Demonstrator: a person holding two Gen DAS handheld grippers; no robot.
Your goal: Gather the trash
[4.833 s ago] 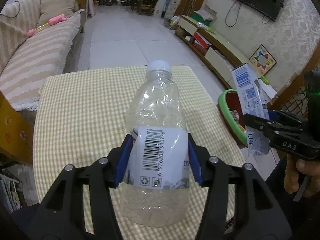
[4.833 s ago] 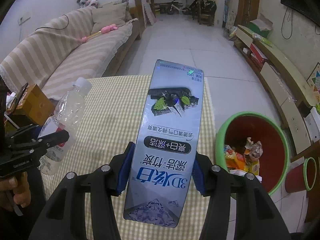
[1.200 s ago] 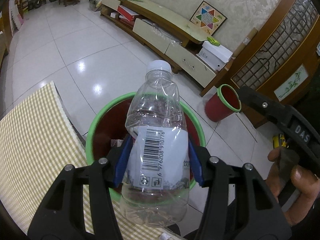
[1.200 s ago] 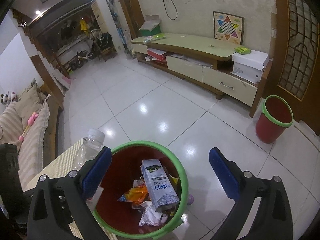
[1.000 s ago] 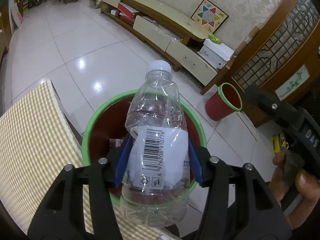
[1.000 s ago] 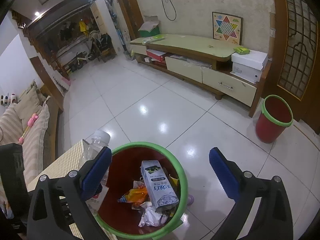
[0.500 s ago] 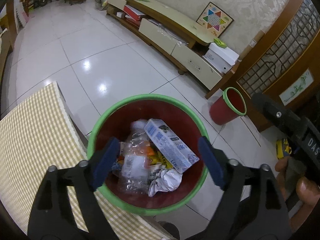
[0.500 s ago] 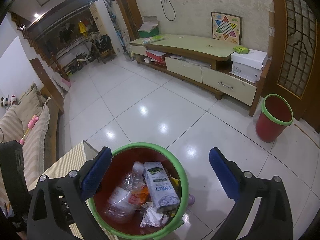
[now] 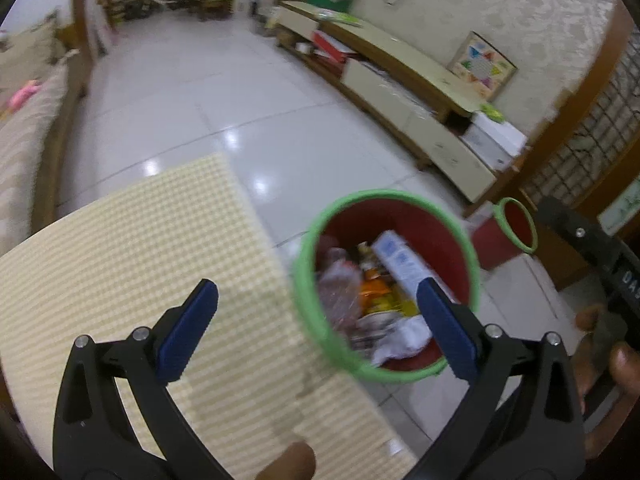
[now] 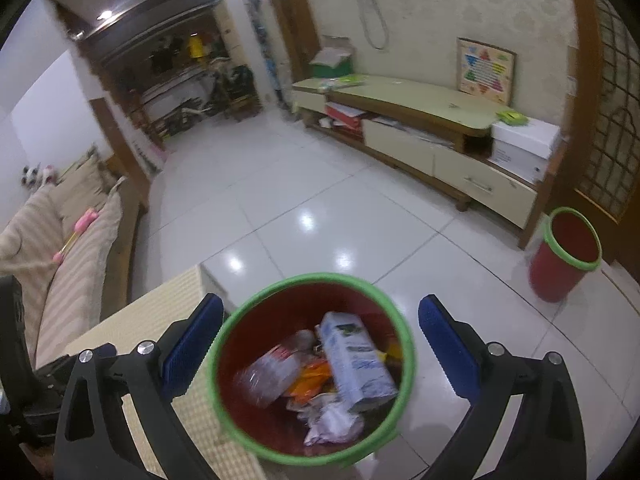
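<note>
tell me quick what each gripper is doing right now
Left gripper: jaws opening wide, nothing between them.
Right gripper: open, empty.

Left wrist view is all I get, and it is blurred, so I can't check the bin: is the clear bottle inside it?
Observer: Yes. In the right wrist view the clear bottle lies on its side inside the green-rimmed bin, just left of the carton.
Operator: And the right gripper's jaws? I only see its body.
Observer: The right gripper hangs above the bin with its jaws wide apart and nothing between them.
</note>
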